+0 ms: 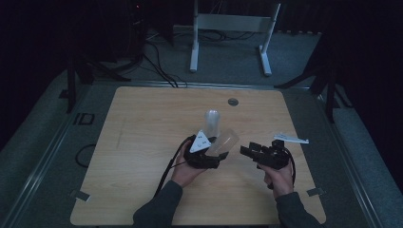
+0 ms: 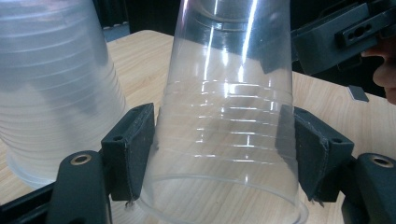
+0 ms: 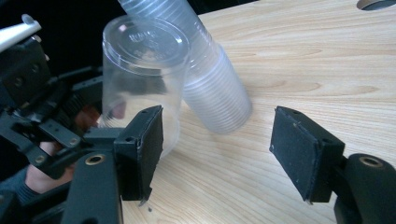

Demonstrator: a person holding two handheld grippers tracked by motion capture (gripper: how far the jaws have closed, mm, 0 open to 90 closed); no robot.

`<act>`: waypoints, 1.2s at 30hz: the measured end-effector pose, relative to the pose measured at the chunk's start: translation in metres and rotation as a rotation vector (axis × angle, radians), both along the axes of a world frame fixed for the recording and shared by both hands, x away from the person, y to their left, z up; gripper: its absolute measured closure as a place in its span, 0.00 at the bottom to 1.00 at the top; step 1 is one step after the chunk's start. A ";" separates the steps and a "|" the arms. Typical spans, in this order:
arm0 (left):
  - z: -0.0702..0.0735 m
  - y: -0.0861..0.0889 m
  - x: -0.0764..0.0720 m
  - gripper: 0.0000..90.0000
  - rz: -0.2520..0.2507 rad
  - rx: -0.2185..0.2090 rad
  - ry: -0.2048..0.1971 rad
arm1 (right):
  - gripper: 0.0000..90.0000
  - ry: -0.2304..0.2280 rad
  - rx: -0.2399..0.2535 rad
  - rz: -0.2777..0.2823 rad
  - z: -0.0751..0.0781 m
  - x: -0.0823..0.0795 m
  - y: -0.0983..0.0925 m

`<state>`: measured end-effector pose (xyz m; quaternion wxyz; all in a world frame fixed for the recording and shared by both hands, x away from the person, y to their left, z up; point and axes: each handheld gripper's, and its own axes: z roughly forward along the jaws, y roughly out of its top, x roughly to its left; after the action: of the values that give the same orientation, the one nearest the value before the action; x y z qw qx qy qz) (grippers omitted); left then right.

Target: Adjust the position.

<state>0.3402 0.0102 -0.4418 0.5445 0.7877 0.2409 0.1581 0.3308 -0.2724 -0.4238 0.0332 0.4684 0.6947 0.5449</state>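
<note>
A single clear plastic cup (image 2: 229,116) sits upside down between the jaws of my left gripper (image 2: 224,149), whose pads press on both of its sides. From above, the held cup (image 1: 228,141) tilts to the right of the left gripper (image 1: 216,154). A stack of clear cups (image 1: 212,121) stands upside down on the table just behind it, and the stack (image 2: 51,84) sits close by in the left gripper view. My right gripper (image 3: 224,149) is open with nothing between its pads, facing the held cup (image 3: 140,70) and the stack (image 3: 210,79). The right gripper (image 1: 249,152) is a little to the right of the cup.
The wooden table (image 1: 142,142) has a round grommet hole (image 1: 233,101) near its far edge. A small white strip (image 1: 291,138) lies at the right, behind the right hand. A white frame (image 1: 230,28) stands on the floor beyond the table.
</note>
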 end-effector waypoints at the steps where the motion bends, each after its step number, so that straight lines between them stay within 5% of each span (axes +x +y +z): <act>1: 0.002 0.001 0.001 0.33 -0.006 0.006 0.002 | 0.37 -0.003 -0.019 0.003 0.002 0.000 0.000; 26: 0.019 0.009 0.004 0.33 -0.044 0.072 0.025 | 0.32 -0.088 -0.220 0.068 0.023 -0.001 0.009; 36: 0.021 0.009 0.005 0.33 -0.075 0.116 0.026 | 0.33 -0.121 -0.368 0.089 0.034 -0.001 0.014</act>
<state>0.3450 0.0196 -0.4208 0.5004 0.8283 0.2090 0.1410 0.3302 -0.2582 -0.3902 0.1358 0.3894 0.7994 0.4369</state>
